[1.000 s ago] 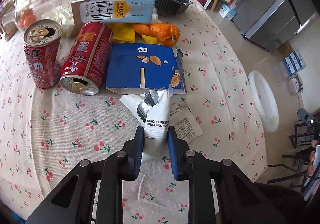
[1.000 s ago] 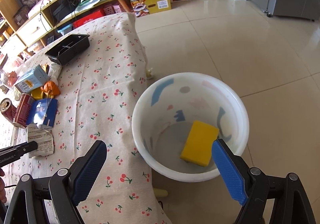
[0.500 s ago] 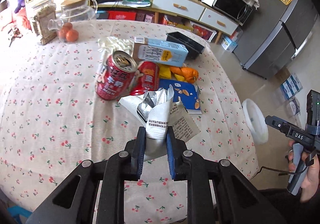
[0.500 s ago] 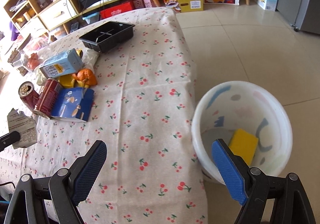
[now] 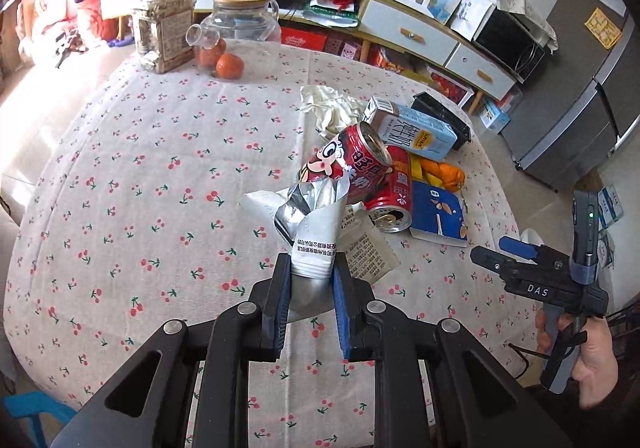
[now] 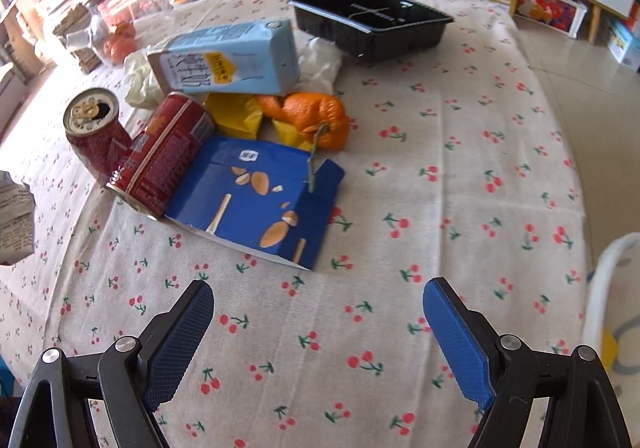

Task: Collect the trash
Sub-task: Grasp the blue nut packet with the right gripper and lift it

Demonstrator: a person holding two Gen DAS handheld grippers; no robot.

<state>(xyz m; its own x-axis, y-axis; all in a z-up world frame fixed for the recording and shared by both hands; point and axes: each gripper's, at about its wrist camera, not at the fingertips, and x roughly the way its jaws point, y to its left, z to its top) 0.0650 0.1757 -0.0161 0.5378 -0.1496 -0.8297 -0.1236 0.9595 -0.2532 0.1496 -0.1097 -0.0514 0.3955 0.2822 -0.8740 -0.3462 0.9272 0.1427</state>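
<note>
The worktop (image 6: pixel 460 176) has a cloth with little cherries. On it lie two red cans (image 6: pixel 160 156), a blue box (image 6: pixel 256 200), a milk carton (image 6: pixel 228 60), orange peel (image 6: pixel 316 114) and, farther back, a black tray (image 6: pixel 372 22).

Both views ride on hand-held grippers and look steeply down along their own fingers at the cherry-print tablecloth (image 5: pixel 120 176). The left wrist view sits higher and farther back — it takes in nearly the whole table, the cabinets behind, and the right gripper (image 5: pixel 496 254) at its right edge. The right wrist view hangs closer and lower. Both share the blue box (image 6: pixel 256 196), the red cans (image 6: pixel 160 156) and the milk carton (image 6: pixel 228 60).
</note>
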